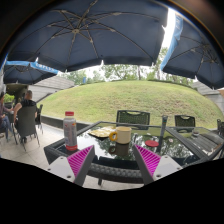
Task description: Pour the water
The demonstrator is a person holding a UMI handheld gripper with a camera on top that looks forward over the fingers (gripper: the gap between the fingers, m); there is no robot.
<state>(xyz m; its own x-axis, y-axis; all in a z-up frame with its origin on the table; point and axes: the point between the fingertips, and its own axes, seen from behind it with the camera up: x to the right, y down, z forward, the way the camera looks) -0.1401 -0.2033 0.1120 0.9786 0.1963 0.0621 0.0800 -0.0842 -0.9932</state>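
A clear water bottle (70,130) with a red cap stands on the glass patio table (185,148), beyond my left finger. A pale cup (123,134) stands on the table just ahead of the fingers, about midway between them. My gripper (114,162) is open and empty, with its pink pads (80,160) spread wide above the table's near edge. Nothing is held.
Dark patio chairs (133,118) stand behind the table. A yellow dish (101,131) and a red object (152,143) lie on the table. Large umbrellas (90,35) hang overhead. A seated person (22,108) is at another table beyond the left finger. A grassy slope lies beyond.
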